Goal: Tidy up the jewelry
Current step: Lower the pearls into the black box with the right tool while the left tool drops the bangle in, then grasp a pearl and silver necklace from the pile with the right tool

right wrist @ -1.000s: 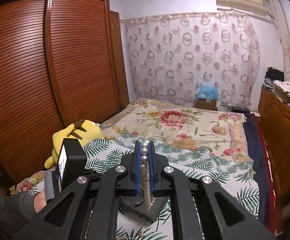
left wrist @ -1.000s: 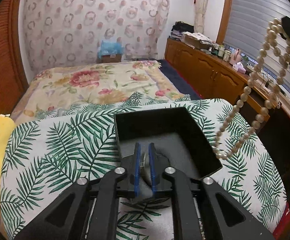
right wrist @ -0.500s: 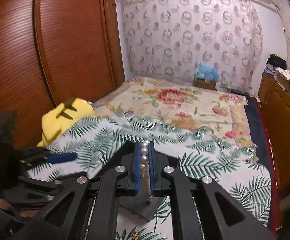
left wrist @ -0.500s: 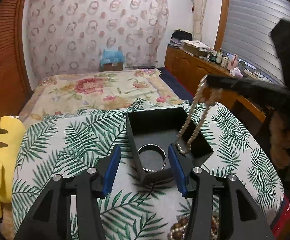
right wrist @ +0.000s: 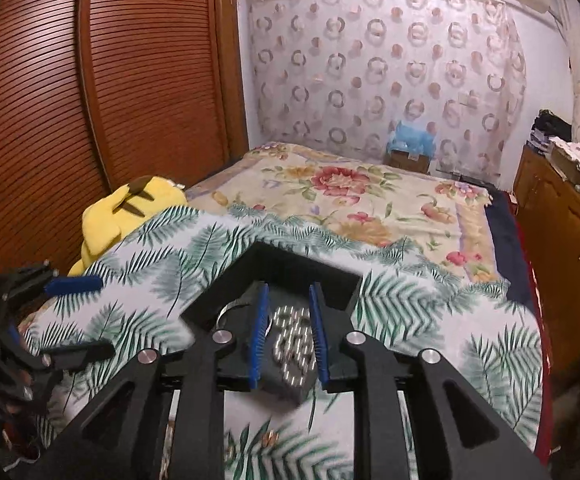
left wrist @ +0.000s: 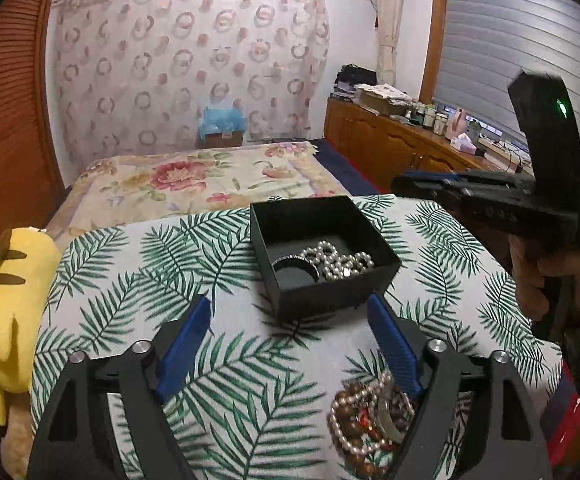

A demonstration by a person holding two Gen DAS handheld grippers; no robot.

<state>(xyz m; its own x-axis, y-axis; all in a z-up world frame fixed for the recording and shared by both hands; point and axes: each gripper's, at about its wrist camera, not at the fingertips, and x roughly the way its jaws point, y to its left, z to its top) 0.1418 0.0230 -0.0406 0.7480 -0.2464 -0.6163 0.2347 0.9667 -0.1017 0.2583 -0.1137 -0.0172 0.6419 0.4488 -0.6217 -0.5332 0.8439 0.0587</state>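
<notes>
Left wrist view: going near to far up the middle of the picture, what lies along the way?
Pile of beaded jewelry → black box holding a ring-shaped bangle and a pearl necklace → floral bedspread → blue bag on a carton → patterned curtain.

pearl necklace [left wrist: 336, 262] now in black box [left wrist: 386, 270], both jaws opening

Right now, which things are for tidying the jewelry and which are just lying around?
For the job:
- black box
- pearl necklace, lying in the box
- metal bangle, in the box too
- pile of beaded jewelry, not yet sorted

Just lying about:
- yellow plush toy
- leaf-print cloth
- floral bedspread
</notes>
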